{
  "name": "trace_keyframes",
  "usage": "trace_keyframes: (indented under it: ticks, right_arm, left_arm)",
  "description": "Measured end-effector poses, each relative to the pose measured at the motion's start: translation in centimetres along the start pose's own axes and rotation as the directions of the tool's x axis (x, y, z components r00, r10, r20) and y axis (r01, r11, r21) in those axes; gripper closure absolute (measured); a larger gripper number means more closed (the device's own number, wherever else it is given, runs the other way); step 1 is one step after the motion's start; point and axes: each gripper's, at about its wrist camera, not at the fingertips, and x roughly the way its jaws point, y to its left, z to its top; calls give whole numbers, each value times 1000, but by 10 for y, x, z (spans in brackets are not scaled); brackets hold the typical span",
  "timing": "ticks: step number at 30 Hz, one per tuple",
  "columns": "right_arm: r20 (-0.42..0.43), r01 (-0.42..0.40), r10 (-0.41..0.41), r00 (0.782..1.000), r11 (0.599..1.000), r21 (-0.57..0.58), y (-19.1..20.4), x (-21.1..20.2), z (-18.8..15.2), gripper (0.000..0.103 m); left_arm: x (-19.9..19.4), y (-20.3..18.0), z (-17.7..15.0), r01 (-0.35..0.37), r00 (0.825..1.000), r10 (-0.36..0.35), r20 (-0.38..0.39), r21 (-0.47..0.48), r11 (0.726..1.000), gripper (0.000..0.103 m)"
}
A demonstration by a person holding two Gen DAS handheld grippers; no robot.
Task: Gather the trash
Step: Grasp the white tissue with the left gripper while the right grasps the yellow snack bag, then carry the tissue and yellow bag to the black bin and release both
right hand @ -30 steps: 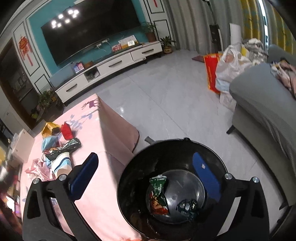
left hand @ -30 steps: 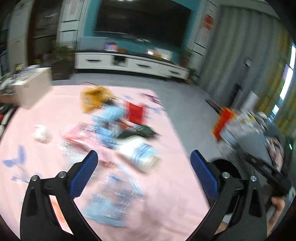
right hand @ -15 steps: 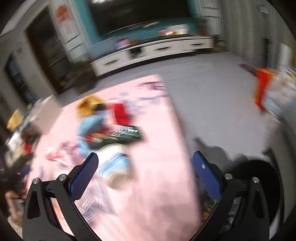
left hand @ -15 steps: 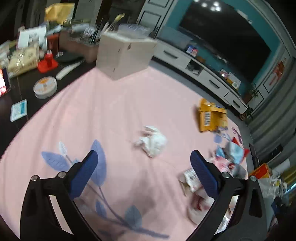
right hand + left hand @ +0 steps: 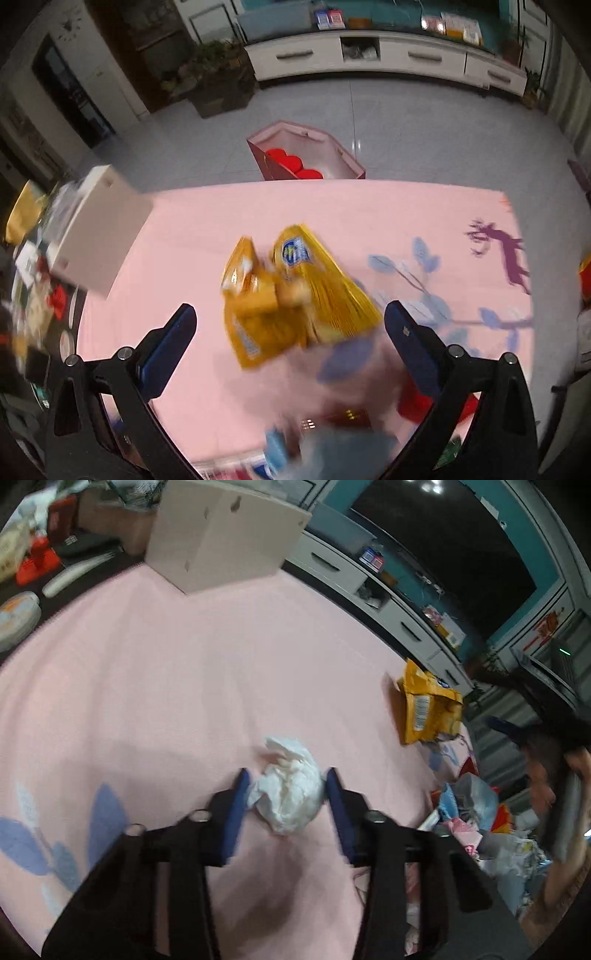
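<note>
Left gripper (image 5: 284, 788): jaws have just been closing, now clamped on the crumpled tissue (image 5: 288, 788) mid-table (image 5: 166, 672), well off any edge. Light, soft, squashes; pinch the bulk. Right gripper (image 5: 290, 325): jaws spread, empty, above yellow wrapper (image 5: 291, 295); crinkly, slippery.

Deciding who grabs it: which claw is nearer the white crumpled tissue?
Left. The left claw has just been closing, its pads against the tissue. The right claw hangs open over the yellow bag, farther along the table.
</note>
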Motion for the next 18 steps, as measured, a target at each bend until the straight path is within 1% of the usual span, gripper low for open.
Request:
trace_keyframes:
  ticks: [1, 2, 3, 4, 6, 8, 9, 10, 11, 12, 13, 15, 16, 18]
  right_arm:
    - [-20, -9, 9, 1000, 1000, -2, 3, 12, 8, 3]
    - [-30, -6, 6, 1000, 1000, -15, 6, 19, 13, 3]
    - [-33, 14, -15, 999, 999, -34, 9, 26, 16, 3]
    - [-31, 53, -55, 998, 997, -53, 13, 34, 18, 4]
    - [-37, 97, -101, 994, 991, -91, 17, 45, 19, 11]
    - [-45, 105, -110, 993, 989, -109, 17, 49, 15, 30]
    - [-50, 78, -83, 995, 992, -101, 15, 50, 14, 34]
    - [-49, 51, -56, 997, 995, -85, 10, 47, 10, 41]
    - [-48, 37, -40, 998, 997, -69, 9, 45, 9, 55]
    - [-43, 28, -30, 999, 998, -56, 7, 42, 7, 67]
    - [-35, 26, -27, 999, 998, -48, 6, 38, 4, 86]
    - [-38, 12, -13, 999, 999, -34, 6, 32, 0, 88]
    - [-26, 3, -3, 1000, 999, -33, 6, 27, -3, 91]
    - [-13, 5, -6, 1000, 1000, -27, 7, 18, -9, 92]
  left_arm:
    - [1, 1, -1, 18, 1000, -18, -1, -5, 1000, 77]
    - [2, 2, -1, 29, 1000, -29, 3, -2, 1000, 77]
    - [1, 1, -1, 31, 999, -31, 7, 9, 999, 79]
    - [0, 1, -1, 31, 999, -31, 11, 12, 999, 80]
    - [0, 2, -2, 41, 999, -41, 10, 6, 999, 82]
    - [-1, 2, -3, 48, 999, -48, 9, -2, 999, 82]
    - [-1, 1, -2, 47, 999, -47, 10, -3, 999, 83]
    - [-3, -1, -3, 49, 999, -49, 13, -2, 999, 83]
    - [-5, -3, -3, 54, 998, -54, 14, -1, 999, 83]
    - [-7, -4, -3, 61, 998, -61, 15, 0, 998, 83]
    - [-9, -7, -4, 70, 997, -70, 20, 2, 998, 83]
    - [-17, -15, -5, 81, 996, -81, 34, 16, 997, 83]
    - [-21, -19, -6, 85, 995, -86, 42, 28, 996, 83]
    - [-31, -27, -8, 88, 994, -91, 62, 43, 995, 83]
